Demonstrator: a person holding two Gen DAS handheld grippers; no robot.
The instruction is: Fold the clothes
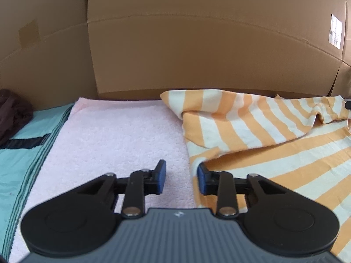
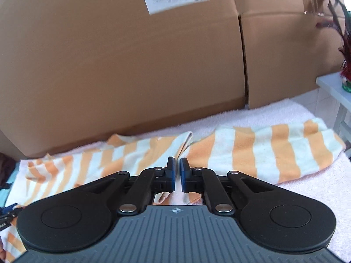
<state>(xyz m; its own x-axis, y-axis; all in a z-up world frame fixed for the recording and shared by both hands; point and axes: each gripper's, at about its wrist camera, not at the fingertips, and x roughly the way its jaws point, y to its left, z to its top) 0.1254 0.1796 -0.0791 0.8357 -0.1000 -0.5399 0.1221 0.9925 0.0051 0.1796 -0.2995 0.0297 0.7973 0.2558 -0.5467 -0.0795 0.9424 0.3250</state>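
Note:
An orange-and-white striped shirt (image 1: 258,135) lies rumpled on a pink towel (image 1: 114,135), its sleeve (image 1: 197,103) folded over the body. My left gripper (image 1: 181,175) is open at the shirt's left edge. Its right pad (image 1: 201,179) rests against the hem and its left pad (image 1: 161,175) sits over bare towel, with nothing pinched between them. In the right wrist view the same shirt (image 2: 263,153) stretches across the towel (image 2: 318,175). My right gripper (image 2: 178,171) is closed to a thin slit, and a raised fold of the shirt (image 2: 186,144) runs into its tips.
Tall cardboard boxes (image 1: 197,43) wall off the back, close behind the shirt. A teal cloth (image 1: 19,153) and a dark garment (image 1: 11,111) lie left of the towel. At far right stand a white shelf (image 2: 333,87) and a red-leaved plant (image 2: 346,50).

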